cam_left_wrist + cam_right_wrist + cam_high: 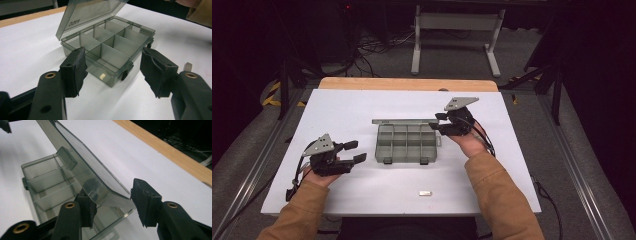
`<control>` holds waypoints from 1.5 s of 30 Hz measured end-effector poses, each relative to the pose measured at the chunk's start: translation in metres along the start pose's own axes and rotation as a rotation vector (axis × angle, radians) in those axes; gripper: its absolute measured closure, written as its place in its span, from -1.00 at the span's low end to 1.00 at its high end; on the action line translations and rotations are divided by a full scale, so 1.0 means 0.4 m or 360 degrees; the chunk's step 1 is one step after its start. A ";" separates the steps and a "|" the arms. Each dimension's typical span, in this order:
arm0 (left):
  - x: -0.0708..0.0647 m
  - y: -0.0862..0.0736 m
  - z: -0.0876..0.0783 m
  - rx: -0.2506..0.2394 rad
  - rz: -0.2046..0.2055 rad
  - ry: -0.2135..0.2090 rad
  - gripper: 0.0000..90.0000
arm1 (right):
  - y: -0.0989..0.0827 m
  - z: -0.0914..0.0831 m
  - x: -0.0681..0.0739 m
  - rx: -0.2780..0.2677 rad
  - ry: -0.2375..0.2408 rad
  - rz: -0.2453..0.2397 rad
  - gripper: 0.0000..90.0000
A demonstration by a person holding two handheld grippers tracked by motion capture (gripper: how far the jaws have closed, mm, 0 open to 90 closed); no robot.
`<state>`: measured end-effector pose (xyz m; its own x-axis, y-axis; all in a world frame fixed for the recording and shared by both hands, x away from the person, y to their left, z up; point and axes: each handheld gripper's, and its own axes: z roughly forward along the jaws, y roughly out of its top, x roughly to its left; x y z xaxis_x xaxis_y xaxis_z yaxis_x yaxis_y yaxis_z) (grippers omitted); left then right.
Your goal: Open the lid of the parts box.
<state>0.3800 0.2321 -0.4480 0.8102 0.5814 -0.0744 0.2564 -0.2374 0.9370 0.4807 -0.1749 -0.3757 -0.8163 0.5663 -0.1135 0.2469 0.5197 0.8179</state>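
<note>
While the white table (pixel 362 105) carries everything, we see the compartment box (pixel 406 143) mid-table, long axis parallel to the near edge, its lid (pixel 82 167) raised. Our right gripper (pixel 439 122), jaws spread astride the lid's corner, is nearer. Our left gripper (pixel 355 151) waits spread toward the left edge. A small metal piece (pixel 425 192) lies by the near edge.

Setting: lab or workshop. Evidence: white bench (pixel 362 105) with wooden edge, metal frame rails (pixel 257 170), loose cables (pixel 377 47) on grey carpet, dark surroundings.
</note>
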 end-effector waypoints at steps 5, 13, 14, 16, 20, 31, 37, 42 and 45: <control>-0.007 -0.001 -0.008 -0.0019 0.0050 0.0019 -0.21 | 0.020 0.015 -0.015 0.0007 -0.0010 -0.0009 0.29; -0.002 -0.004 -0.015 -0.0064 0.0013 0.0004 -0.40 | 0.042 0.033 -0.045 0.0000 -0.0032 0.0004 0.31; -0.001 -0.005 -0.016 -0.0068 0.0017 -0.0003 -0.42 | 0.044 0.034 -0.047 -0.0002 -0.0035 0.0005 0.32; -0.001 -0.005 -0.017 -0.0069 0.0021 -0.0001 -0.44 | 0.047 0.039 -0.054 -0.0012 -0.0042 0.0017 0.33; 0.000 -0.006 -0.019 -0.0062 0.0024 0.0002 -0.47 | 0.047 0.049 -0.066 -0.0025 -0.0051 0.0039 0.34; 0.003 -0.008 -0.023 -0.0064 0.0027 0.0013 -0.50 | 0.042 0.083 -0.089 -0.0040 -0.0092 0.0093 0.31; 0.005 -0.009 -0.024 -0.0072 0.0028 0.0012 -0.50 | 0.042 0.096 -0.102 -0.0038 -0.0118 0.0114 0.31; 0.004 -0.009 -0.023 -0.0071 0.0024 0.0013 -0.50 | 0.040 0.106 -0.112 -0.0037 -0.0129 0.0134 0.31; 0.004 -0.009 -0.024 -0.0070 0.0012 0.0010 -0.50 | 0.039 0.113 -0.117 -0.0036 -0.0130 0.0142 0.31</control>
<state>0.3753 0.2415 -0.4482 0.8086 0.5847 -0.0650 0.2268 -0.2078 0.9515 0.5461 -0.1644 -0.3832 -0.7460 0.6606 -0.0843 0.3042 0.4506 0.8393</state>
